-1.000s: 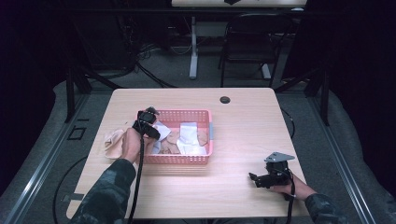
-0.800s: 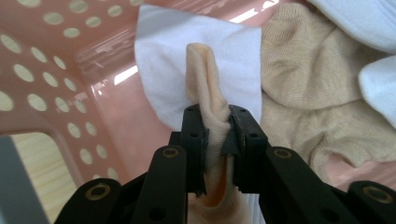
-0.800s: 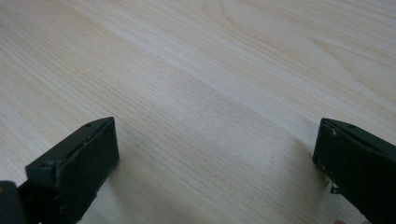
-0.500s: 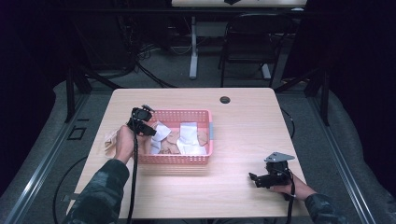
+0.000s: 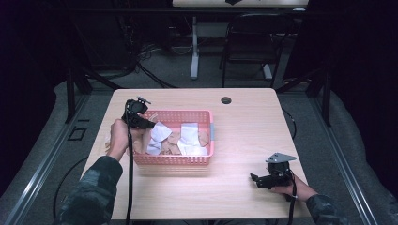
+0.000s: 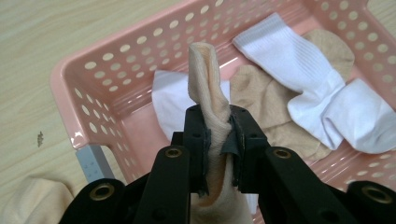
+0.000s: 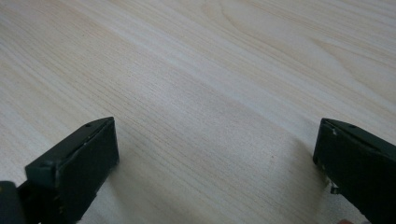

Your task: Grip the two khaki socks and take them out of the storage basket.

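We record the left hand-held gripper [image 6: 218,140] with its jaws just closed on a beige sock [image 6: 210,93], pinched upright over the left end of the pink basket [image 5: 205,117]. White socks [image 6: 299,60] lie inside. The right hand-held gripper [image 5: 257,180] rests on the worktop [image 5: 253,122], jaws spread wide, holding nothing.

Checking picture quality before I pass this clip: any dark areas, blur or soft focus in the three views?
High view: table evenly lit, the room around it nearly black, picture slightly soft. Left gripper view: sharp on the beige sock pinched by the left gripper; glossy highlights on the pink basket. Right gripper view: wood grain sharp, the right gripper casts soft shadows, its near jaws dark and a little blurred.
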`<state>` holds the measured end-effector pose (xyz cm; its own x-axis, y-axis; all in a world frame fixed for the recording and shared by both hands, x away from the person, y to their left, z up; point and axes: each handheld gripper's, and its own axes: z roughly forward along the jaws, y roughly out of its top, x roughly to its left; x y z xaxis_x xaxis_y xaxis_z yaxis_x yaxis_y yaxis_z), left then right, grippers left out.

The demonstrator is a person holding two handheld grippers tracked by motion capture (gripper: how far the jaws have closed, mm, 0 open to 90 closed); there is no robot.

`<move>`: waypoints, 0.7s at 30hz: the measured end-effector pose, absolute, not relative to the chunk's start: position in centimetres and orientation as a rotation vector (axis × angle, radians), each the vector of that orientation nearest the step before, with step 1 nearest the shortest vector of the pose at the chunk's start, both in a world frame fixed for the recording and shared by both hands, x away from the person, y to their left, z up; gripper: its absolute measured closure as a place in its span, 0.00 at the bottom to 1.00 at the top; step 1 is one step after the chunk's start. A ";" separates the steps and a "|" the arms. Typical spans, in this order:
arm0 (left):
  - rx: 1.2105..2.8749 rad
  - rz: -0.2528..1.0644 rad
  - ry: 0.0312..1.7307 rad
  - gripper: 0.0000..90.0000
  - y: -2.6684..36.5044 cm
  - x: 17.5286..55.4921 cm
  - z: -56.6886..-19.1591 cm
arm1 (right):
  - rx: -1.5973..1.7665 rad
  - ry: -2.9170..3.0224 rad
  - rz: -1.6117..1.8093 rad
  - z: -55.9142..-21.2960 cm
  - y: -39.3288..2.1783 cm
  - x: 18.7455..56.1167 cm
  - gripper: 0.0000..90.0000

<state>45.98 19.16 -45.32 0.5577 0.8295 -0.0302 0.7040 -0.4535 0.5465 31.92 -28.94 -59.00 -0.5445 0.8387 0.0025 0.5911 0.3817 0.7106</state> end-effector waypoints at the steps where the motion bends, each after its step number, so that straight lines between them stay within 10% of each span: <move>1: 2.286 0.333 1.227 0.87 19.2 46.0 -45.1 | 1.245 2.287 0.959 -59.0 -28.9 31.9 0.00; 21: 2.227 0.373 1.191 0.87 20.8 45.3 -40.5 | 1.236 2.290 0.956 -59.0 -29.0 31.9 0.00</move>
<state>45.33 20.80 -40.50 0.5623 0.8265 -0.0255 0.6644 -0.4333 0.6089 31.94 -29.02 -59.02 -0.5485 0.8362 -0.0012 0.5873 0.3862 0.7113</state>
